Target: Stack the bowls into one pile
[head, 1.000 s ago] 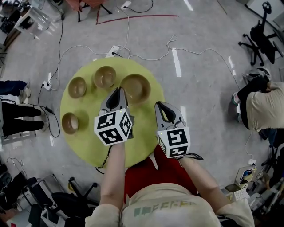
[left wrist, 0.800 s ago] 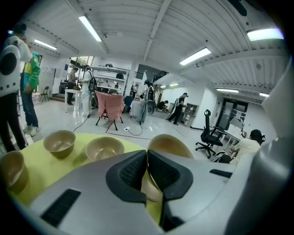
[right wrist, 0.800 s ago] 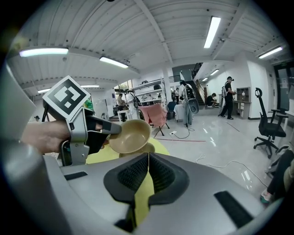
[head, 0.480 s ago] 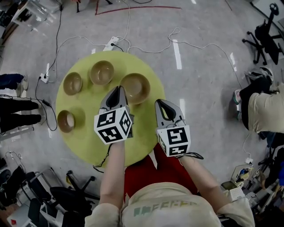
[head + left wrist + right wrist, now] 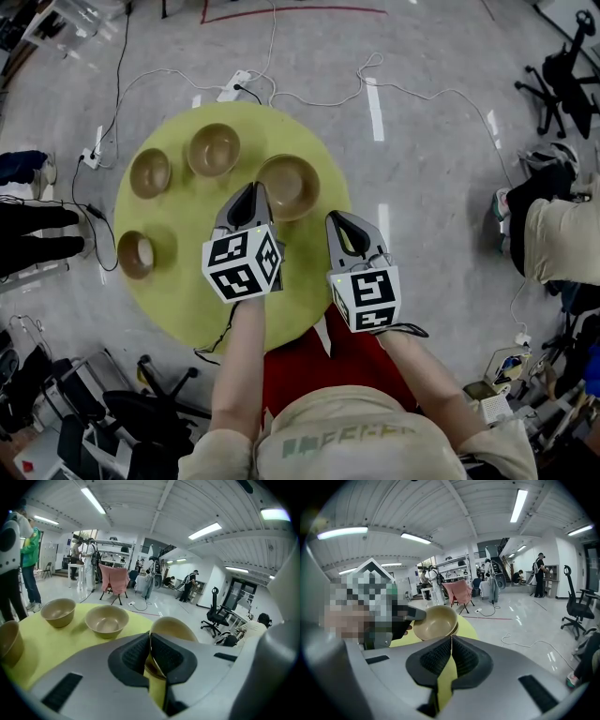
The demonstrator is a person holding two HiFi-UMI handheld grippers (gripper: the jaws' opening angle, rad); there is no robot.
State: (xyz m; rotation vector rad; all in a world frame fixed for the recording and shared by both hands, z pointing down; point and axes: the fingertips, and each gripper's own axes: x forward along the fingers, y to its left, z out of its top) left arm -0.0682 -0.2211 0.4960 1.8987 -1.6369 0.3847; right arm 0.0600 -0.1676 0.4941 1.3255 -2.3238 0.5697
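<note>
four tan bowls sit apart on the round yellow-green surface (image 5: 187, 291). the large bowl (image 5: 292, 186) is at the right. the middle bowl (image 5: 213, 149) and the far-left bowl (image 5: 150, 172) lie beyond it, and the near-left bowl (image 5: 137, 254) sits alone at the left edge. the left gripper (image 5: 251, 190) reaches the large bowl's near-left rim. in its own view a thin tan sliver of the bowl's wall runs between the pads, so the gripper looks clamped on that rim. the right gripper (image 5: 339, 223) hangs just right of the bowl with its jaws pressed together on nothing. the bowls look rigid, thin-walled and light, with a smooth matte finish. a pinch across the rim, one pad inside and one outside, seems the natural hold. held at one edge, a bowl will likely want to swing down about the pinch, and the smooth wall may slip, so a deep, firm bite should help. the smaller bowls look likely to nest inside the large one. nothing suggests they would break in a short drop, though they may bounce or skid.
</note>
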